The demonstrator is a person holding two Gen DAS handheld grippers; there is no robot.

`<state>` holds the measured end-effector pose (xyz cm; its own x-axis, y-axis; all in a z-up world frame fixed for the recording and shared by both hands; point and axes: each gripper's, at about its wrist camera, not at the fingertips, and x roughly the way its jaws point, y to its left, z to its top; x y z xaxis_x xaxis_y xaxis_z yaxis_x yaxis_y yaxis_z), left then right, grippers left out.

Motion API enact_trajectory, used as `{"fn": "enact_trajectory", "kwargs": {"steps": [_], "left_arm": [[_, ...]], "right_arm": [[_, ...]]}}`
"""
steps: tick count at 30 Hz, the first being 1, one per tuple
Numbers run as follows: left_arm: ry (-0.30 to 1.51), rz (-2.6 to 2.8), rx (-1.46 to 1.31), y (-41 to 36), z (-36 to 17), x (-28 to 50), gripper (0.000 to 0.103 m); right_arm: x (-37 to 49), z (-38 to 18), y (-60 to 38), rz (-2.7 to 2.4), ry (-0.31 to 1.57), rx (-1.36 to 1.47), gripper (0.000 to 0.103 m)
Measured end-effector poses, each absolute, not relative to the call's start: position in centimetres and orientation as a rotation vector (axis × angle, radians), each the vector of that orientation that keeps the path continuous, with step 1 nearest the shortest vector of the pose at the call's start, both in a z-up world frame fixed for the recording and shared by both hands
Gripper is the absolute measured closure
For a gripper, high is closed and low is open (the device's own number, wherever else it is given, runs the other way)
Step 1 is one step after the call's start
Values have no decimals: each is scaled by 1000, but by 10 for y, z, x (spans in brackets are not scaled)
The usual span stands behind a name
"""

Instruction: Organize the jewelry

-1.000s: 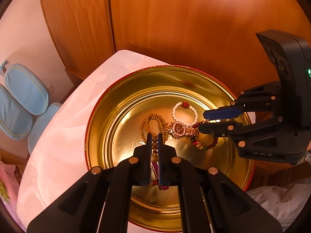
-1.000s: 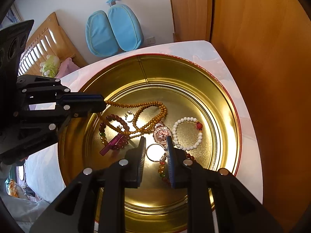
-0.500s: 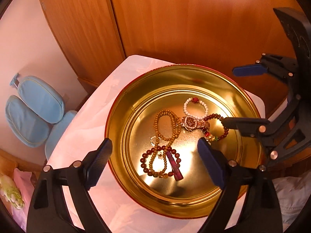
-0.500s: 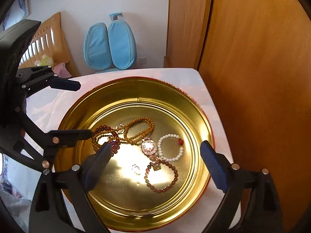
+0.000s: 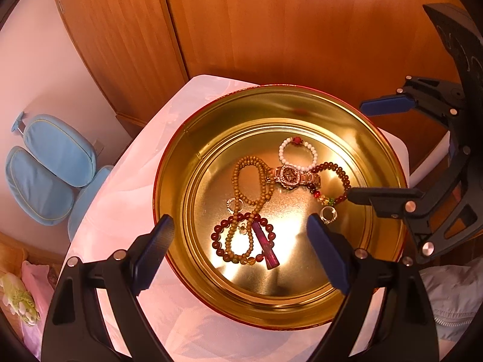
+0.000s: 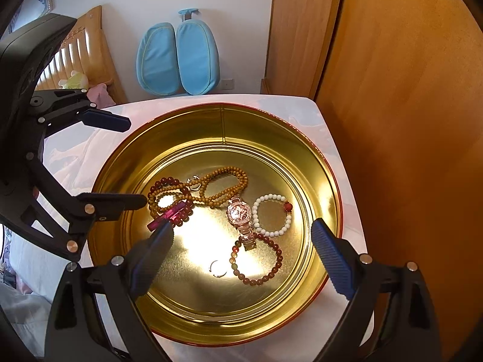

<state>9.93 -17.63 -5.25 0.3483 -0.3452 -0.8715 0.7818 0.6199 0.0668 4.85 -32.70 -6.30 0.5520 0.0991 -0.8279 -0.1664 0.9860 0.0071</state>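
A round gold tin (image 5: 181, 187) (image 6: 320, 163) on a small white table holds the jewelry. Inside lie a rose-gold watch (image 5: 289, 176) (image 6: 240, 212), a white bead bracelet (image 5: 297, 154) (image 6: 271, 214), a tan bead necklace (image 5: 253, 187) (image 6: 225, 185), dark red bead bracelets (image 5: 335, 181) (image 6: 259, 259) and a pink crystal (image 5: 267, 249) (image 6: 166, 218). A silver ring (image 5: 327, 214) (image 6: 218, 268) lies loose on the floor of the tin. My left gripper (image 5: 238, 241) (image 6: 126, 163) is open above the near rim. My right gripper (image 6: 241, 247) (image 5: 359, 150) is open above the tin.
The white table (image 5: 114, 205) (image 6: 347, 181) stands against wooden wardrobe doors (image 5: 271, 24) (image 6: 407, 90). A blue cushioned chair back (image 5: 45, 169) (image 6: 178, 60) is beyond the table. A wooden bed headboard (image 6: 87, 45) and soft toys are at the side.
Both grippers have opened wide and pulled back up from the tin. The left let go of the bead strand and crystal; the ring that sat between the right fingers now lies in the tin.
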Motion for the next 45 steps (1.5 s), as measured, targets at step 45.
{"fn": "enact_trajectory", "kwargs": {"steps": [45], "left_arm": [[1038, -681, 578, -170, -51, 86, 16]], "right_arm": [[39, -47, -330, 98, 1119, -35, 10]]}}
